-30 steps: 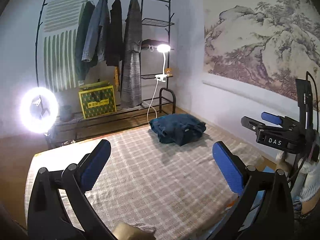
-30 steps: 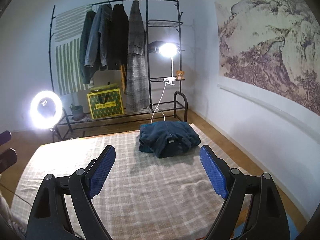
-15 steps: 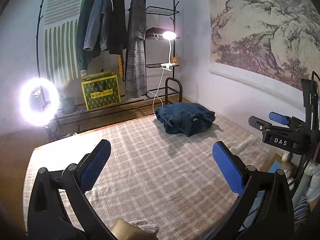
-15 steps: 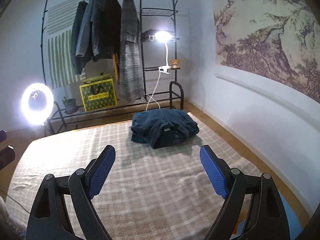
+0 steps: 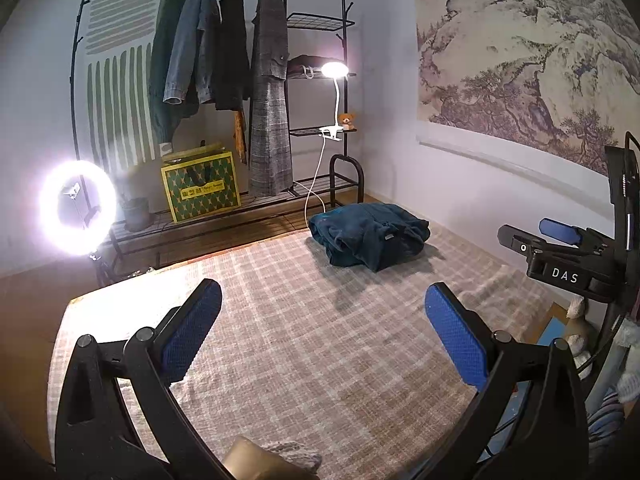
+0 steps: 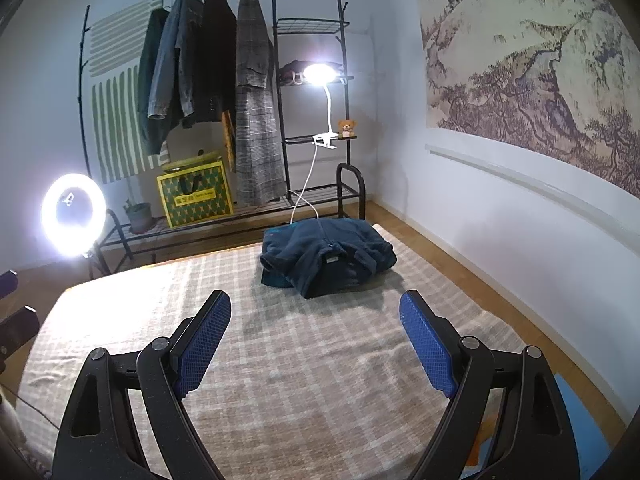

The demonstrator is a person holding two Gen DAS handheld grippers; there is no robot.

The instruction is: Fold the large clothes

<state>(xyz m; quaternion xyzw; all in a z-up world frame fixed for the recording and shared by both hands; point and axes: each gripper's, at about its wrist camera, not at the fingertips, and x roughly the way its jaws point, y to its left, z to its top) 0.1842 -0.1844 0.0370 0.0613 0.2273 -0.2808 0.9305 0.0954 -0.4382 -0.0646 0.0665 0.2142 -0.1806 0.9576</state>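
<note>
A dark blue fleece jacket (image 5: 370, 236) lies folded in a compact bundle at the far right corner of the plaid-covered bed (image 5: 304, 344); it also shows in the right wrist view (image 6: 326, 254), collar toward me. My left gripper (image 5: 322, 328) is open and empty, held above the bed's near part, well short of the jacket. My right gripper (image 6: 316, 338) is open and empty too, above the bed just in front of the jacket. The right gripper's body (image 5: 560, 256) shows at the right edge of the left wrist view.
A black clothes rack (image 5: 224, 64) with several hanging coats stands beyond the bed, with a yellow-green box (image 5: 200, 186), a clip lamp (image 5: 334, 70) and a small teddy bear (image 5: 346, 120). A lit ring light (image 5: 76, 208) stands at left. A wall runs along the right.
Both grippers stay open and empty. Both views have shifted slightly, so the folded jacket sits a little nearer in the frames than a second ago. The jacket itself has not moved.
</note>
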